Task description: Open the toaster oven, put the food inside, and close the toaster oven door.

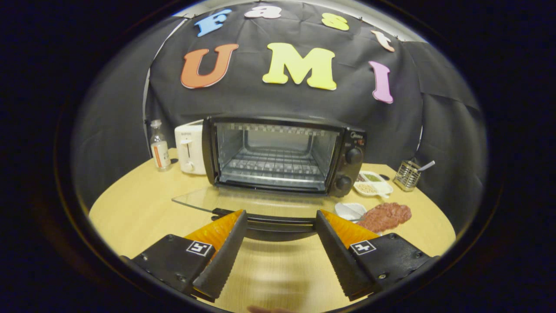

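Toaster oven (284,154) door (243,202) down, gripper (281,221) level, jaws spread, perhaps touching handle (278,222)

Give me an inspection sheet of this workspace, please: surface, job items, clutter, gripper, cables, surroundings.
Surface: wooden table, round-edged.
Job's things: toaster oven open, glass door folded down flat, rack bare; meat on the table right of the door.
Clutter: bottle, white toaster, sectioned dish, small white dish, utensil caddy.
Gripper: open, holding nothing, fingers at the door handle.
Cables: nothing seen.
Surroundings: black cloth wall.
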The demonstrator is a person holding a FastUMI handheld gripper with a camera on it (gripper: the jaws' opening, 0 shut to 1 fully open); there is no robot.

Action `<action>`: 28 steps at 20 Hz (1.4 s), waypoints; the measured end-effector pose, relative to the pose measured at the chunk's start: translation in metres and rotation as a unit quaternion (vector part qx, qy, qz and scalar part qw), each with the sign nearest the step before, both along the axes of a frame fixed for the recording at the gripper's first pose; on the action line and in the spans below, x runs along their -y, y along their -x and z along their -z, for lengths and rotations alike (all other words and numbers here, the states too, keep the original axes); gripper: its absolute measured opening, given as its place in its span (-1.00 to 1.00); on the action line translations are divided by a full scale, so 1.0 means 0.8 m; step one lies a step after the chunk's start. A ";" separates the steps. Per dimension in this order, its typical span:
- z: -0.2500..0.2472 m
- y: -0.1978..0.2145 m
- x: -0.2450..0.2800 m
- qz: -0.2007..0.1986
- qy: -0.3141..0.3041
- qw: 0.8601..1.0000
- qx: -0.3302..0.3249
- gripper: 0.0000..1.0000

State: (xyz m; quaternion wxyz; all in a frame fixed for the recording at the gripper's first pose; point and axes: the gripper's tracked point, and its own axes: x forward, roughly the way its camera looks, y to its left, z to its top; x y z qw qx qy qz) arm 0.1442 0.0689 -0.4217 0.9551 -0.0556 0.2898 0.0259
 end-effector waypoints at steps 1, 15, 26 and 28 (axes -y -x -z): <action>-0.011 -0.006 0.000 0.004 -0.012 0.999 0.032 1.00; -0.009 -0.005 0.000 -0.002 -0.003 1.000 0.024 0.99; -0.027 -0.010 0.000 -0.025 -0.026 0.999 -0.002 0.99; -0.029 -0.012 0.000 -0.023 -0.020 1.000 -0.004 0.99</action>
